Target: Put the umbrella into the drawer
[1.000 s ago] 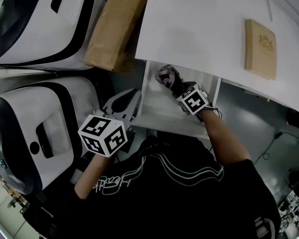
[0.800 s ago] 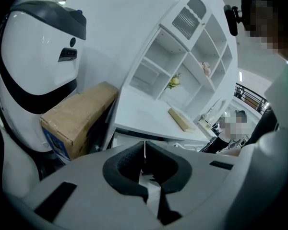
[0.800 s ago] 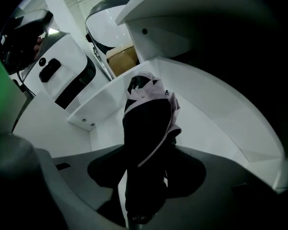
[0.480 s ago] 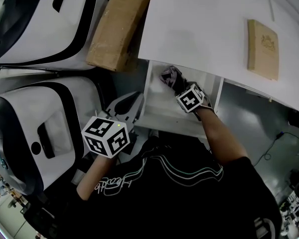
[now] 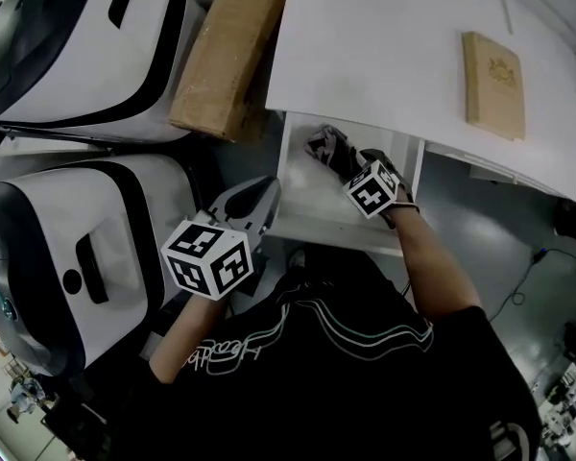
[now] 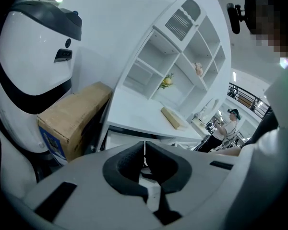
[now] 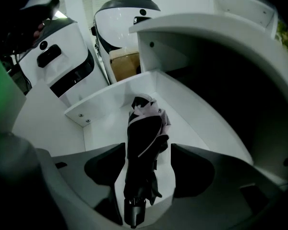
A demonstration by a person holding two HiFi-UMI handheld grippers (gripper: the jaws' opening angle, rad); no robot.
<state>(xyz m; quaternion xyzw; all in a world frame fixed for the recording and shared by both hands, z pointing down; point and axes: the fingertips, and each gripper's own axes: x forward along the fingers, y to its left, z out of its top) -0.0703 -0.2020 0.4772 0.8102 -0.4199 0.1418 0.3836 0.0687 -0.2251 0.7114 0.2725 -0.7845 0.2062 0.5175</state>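
Folded black fabric umbrella (image 7: 143, 143) with pale trim sits inside the open smooth white drawer (image 7: 105, 102). Right gripper (image 7: 149, 152) fingers have just been spreading and flank it, gap visible on one side. Left gripper (image 6: 144, 150) dark contoured fingers pressed together, empty.

Folded dark umbrella (image 7: 143, 143), seemingly flat, inside drawer (image 7: 103, 105)
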